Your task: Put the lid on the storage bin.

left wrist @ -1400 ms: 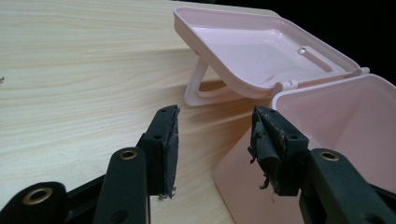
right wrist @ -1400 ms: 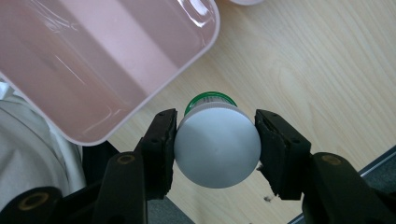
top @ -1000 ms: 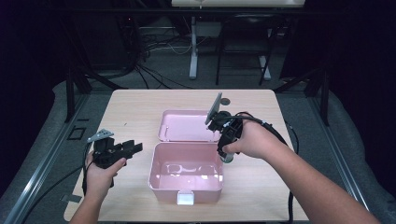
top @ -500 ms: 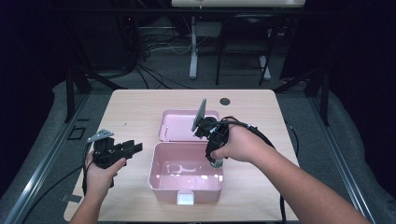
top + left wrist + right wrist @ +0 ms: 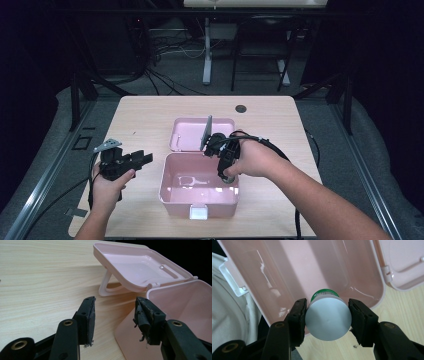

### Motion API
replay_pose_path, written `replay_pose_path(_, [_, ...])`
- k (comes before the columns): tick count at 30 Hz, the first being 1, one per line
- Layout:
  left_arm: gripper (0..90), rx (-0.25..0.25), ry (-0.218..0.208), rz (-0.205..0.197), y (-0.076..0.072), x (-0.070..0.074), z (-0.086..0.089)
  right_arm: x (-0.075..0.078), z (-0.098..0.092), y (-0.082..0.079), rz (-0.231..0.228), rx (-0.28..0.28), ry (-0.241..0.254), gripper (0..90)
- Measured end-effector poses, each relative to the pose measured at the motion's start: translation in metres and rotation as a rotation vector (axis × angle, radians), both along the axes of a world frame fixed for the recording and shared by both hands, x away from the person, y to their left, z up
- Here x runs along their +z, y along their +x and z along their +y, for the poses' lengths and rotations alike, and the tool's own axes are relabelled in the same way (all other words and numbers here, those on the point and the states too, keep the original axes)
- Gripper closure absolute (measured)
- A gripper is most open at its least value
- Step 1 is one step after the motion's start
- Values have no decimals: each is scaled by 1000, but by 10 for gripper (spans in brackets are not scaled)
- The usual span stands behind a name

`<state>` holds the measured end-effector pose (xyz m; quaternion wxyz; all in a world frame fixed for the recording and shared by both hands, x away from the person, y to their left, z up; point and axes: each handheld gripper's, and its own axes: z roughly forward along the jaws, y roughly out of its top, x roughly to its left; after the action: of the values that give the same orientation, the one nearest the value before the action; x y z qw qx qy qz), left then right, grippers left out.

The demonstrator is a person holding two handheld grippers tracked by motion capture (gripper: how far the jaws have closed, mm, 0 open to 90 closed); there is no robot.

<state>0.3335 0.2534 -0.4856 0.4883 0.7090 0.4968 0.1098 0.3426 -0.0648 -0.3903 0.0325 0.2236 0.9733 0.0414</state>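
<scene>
Right tool (image 5: 327,315) gripped a grey-capped bottle (image 5: 328,317) (green band below) over the open pink box (image 5: 312,270) ahead of it; left tool (image 5: 115,315) gaped empty over the bench (image 5: 37,277).

light wooden table (image 5: 150,117), open pink box (image 5: 199,197) resting on it

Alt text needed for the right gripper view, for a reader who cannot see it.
The right gripper clamps a grey-capped container with a green band, held over the open pink box. The box's hinged lid lies open on the wooden table.
</scene>
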Motion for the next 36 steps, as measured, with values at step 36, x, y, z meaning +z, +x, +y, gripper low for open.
replay_pose_path(36, [514,3,0,6,1,-1,1,-41,6,-2,-5,292,-49,501])
